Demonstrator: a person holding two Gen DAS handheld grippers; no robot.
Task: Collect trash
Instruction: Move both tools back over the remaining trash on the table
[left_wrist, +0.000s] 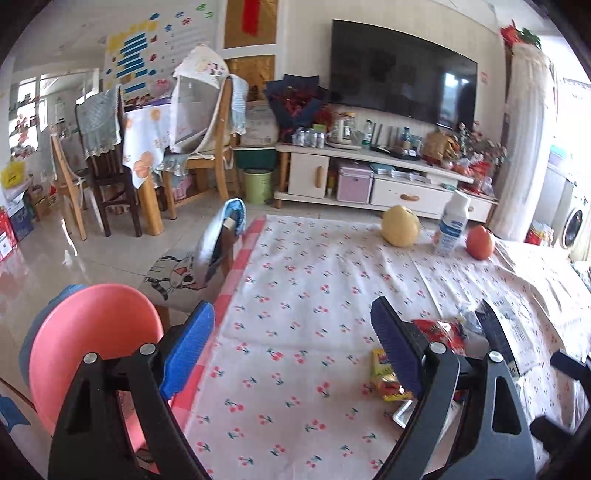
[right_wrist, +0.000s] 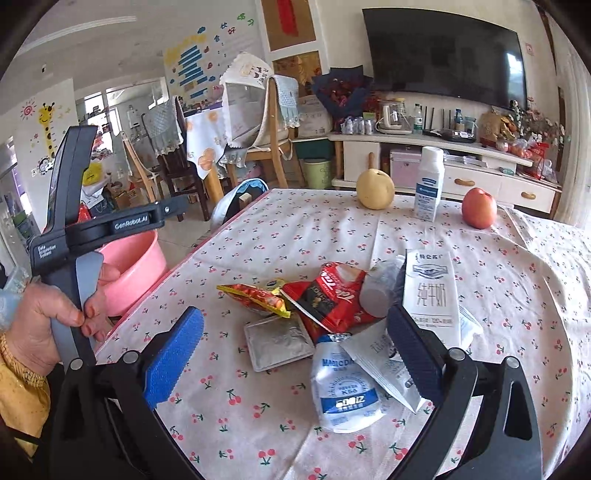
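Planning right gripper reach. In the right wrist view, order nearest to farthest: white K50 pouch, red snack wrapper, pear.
1. white K50 pouch: just ahead of the right gripper, between its fingers.
2. red snack wrapper: mid-table, in the trash pile.
3. pear: far table edge.

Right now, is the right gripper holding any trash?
No, the right gripper is open and empty above the wrappers on the table.
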